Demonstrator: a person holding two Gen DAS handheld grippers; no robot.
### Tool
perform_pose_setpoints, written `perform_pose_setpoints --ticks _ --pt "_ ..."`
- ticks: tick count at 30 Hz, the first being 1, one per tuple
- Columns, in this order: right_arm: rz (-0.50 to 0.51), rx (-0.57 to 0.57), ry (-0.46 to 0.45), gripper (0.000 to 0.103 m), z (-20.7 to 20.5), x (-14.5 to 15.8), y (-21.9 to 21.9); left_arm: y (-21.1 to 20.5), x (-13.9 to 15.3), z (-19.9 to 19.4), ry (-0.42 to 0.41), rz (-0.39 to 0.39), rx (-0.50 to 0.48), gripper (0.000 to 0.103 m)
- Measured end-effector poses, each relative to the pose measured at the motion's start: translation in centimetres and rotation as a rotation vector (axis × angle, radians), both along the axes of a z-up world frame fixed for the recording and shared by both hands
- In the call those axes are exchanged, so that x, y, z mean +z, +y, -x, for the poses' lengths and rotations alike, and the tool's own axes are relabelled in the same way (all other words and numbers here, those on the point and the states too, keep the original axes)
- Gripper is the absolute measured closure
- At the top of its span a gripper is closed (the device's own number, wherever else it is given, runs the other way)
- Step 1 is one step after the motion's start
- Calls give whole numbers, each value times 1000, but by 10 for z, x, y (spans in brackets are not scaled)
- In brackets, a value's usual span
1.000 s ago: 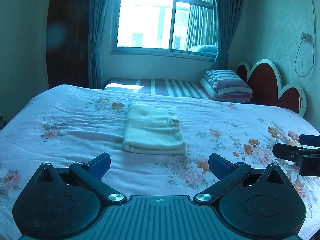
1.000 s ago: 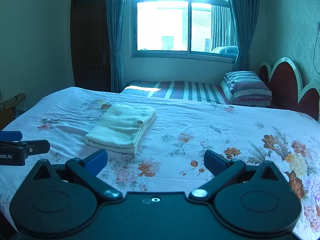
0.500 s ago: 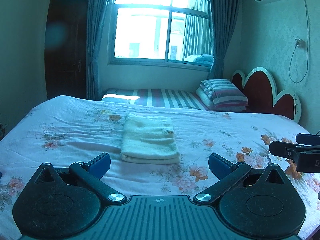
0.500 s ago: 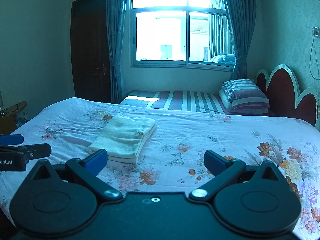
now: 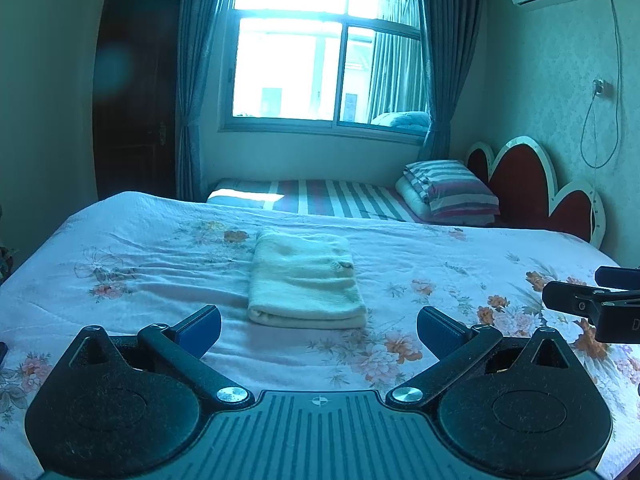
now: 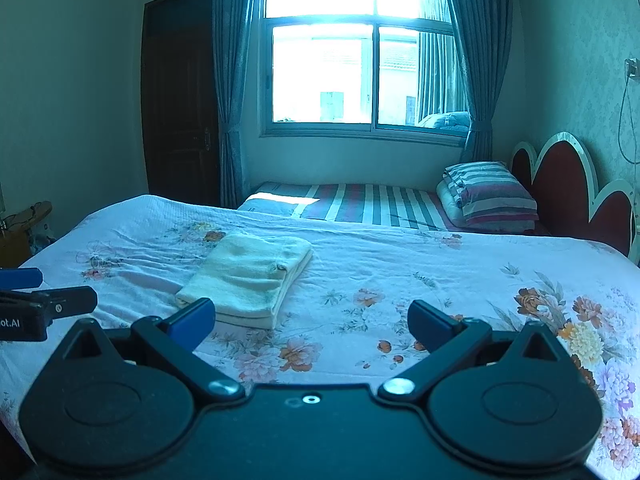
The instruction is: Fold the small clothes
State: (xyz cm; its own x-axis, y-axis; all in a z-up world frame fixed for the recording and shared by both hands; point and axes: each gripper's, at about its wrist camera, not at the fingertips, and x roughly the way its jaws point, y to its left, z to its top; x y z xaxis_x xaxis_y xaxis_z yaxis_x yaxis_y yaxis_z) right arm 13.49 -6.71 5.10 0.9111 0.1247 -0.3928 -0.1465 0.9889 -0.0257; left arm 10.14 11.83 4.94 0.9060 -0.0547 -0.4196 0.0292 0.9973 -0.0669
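A pale cream garment (image 5: 306, 280) lies folded in a neat rectangle on the floral bedsheet (image 5: 420, 264); the right wrist view shows the same folded garment (image 6: 248, 276) left of centre. My left gripper (image 5: 319, 325) is open, nothing between its blue pads, held back from the garment's near edge. Over the sheet to the garment's right, my right gripper (image 6: 311, 316) is open and empty too. Each gripper's fingers show at the edge of the other's view: right gripper (image 5: 592, 300), left gripper (image 6: 40, 300).
A second bed with a striped cover (image 5: 340, 198) and a folded striped quilt (image 5: 452, 192) stands behind, under the window (image 5: 328, 60). A red scalloped headboard (image 5: 532, 184) is at the right, a dark door (image 5: 132, 92) at the left.
Both grippers have drawn back and tilted upward, so the folded garment sits lower and farther in both views. The garment itself has not moved.
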Motion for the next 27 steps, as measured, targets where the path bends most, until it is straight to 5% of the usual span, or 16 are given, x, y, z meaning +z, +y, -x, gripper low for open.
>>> perform_pose_setpoints --ticks 27 --pt "-1 -21 -8 0 -2 0 2 -6 5 0 -17 -9 -27 0"
